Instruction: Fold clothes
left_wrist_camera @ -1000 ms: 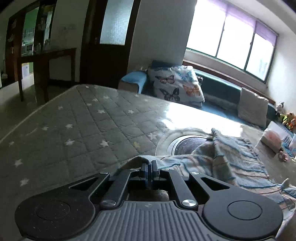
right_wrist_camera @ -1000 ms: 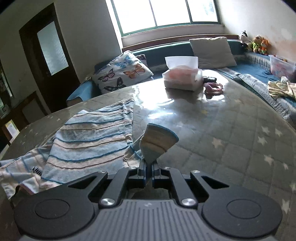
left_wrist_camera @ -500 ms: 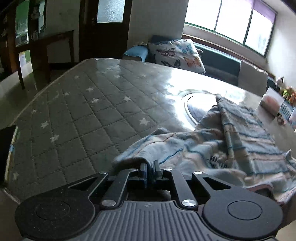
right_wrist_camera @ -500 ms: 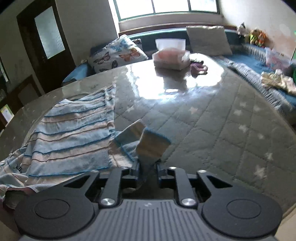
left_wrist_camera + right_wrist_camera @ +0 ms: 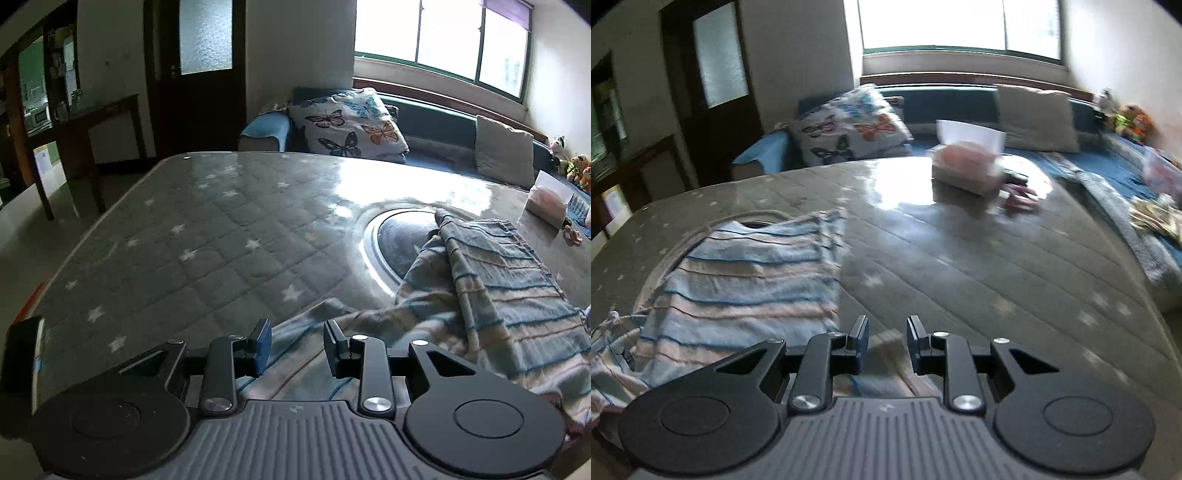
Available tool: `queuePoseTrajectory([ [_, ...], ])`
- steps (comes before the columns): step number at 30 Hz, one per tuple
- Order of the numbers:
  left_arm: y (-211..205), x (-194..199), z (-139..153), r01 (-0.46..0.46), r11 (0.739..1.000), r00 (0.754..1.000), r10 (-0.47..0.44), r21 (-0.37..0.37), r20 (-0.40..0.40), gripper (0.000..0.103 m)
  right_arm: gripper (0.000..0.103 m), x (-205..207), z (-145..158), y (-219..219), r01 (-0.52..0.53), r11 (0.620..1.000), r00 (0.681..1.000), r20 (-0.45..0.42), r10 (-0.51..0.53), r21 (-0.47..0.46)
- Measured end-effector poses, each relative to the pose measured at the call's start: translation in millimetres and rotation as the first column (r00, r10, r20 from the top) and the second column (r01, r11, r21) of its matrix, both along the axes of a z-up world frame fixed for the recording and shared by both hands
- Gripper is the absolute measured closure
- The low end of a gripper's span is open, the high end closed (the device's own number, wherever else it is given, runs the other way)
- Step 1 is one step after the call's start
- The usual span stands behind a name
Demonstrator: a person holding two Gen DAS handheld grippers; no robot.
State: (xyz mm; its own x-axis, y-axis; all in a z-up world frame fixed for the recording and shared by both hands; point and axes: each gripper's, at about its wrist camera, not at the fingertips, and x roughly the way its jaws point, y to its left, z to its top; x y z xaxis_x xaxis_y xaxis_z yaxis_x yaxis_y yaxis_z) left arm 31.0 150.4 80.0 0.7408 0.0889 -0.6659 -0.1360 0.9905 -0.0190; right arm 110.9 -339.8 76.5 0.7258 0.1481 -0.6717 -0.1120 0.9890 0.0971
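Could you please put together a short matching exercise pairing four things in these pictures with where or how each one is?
Things:
1. striped garment
2. tissue box
3. butterfly pillow
4. left hand-held gripper

States:
A. on the sofa by the window
B. open, over cloth
C. spread on the table
D. standing at the table's far side

Pairs: 1-C, 2-D, 3-A, 4-B

home living room | sofa [image 5: 436, 122] | butterfly cushion [image 5: 347, 125] | window [image 5: 439, 37]
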Motion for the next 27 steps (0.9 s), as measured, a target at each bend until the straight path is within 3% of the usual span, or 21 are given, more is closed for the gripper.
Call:
queuePoseTrajectory([
  [9,-31.3,72.6,-8.3,0.055,0.998,0.998,-0.055,-0.004,-0.010,0.069,0.081,91.2,-13.2,43.1,-0.122,0.993,0.992,-0.041,0.121,-0.002],
  [13,-45.6,103.3,-12.3,0.083,0.997,0.996,-0.082,0.000,-0.024,0.069,0.080,129.7,-25.4,58.4,-0.135,0.991,0.989,-0.057,0.135,-0.006],
  [21,-72.0,153.8,-26.3,0.147,0.989,0.987,-0.145,0.019,-0.067,0.069,0.065,197.0,-51.2,80.7,-0.135,0.991,0.988,-0.083,0.133,-0.014],
  [27,-84.8,176.7,-32.8,0.183,0.983,0.980,-0.181,0.021,-0.080,0.066,0.064,228.7,-67.9,88.3,-0.123,0.992,0.989,-0.090,0.121,-0.011],
])
